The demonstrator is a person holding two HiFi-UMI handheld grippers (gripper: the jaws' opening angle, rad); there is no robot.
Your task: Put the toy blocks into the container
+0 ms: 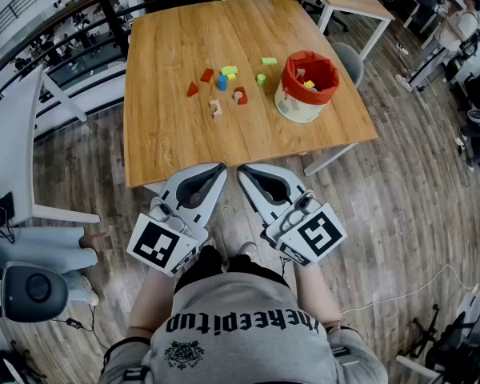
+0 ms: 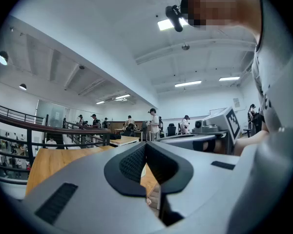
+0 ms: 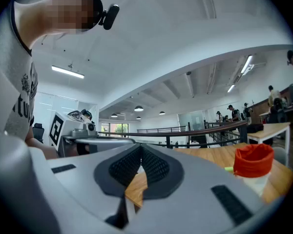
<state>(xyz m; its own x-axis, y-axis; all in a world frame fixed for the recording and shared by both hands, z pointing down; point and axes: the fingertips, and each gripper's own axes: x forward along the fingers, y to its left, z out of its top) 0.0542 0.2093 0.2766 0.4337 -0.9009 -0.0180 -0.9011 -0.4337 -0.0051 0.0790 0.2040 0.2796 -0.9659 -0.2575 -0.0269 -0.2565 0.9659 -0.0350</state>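
One light wooden table point(image 1: 168, 126) is counted, one red-rimmed cream fabric container point(image 1: 302, 106), three red toy blocks point(image 1: 193, 89) point(image 1: 207, 75) point(image 1: 240, 96), three green toy blocks point(image 1: 229, 70) point(image 1: 261, 79) point(image 1: 269, 61), one blue cylinder block point(image 1: 222, 82), one pale wooden block point(image 1: 215, 108), two grey two-jaw grippers point(image 1: 222, 167) point(image 1: 242, 170), blocks inside the container left untallied.

Table point(image 1: 168, 134): pale wood, clear grain, smooth satin finish. Floor point(image 1: 400, 214): darker wood planks, slight sheen. Toy blocks point(image 1: 222, 82): smooth, solid matt colours. Container point(image 1: 294, 109) at right: soft cloth look, cream outside, red lining folded over rim. Left gripper point(image 1: 221, 167) and right gripper point(image 1: 242, 170): smooth matt grey plastic shells; pads point(image 2: 132, 164) black, finely ribbed, rubbery look. Marker cubes point(image 1: 162, 245): matt white, black print. Shirt point(image 1: 240, 326): grey knit cloth
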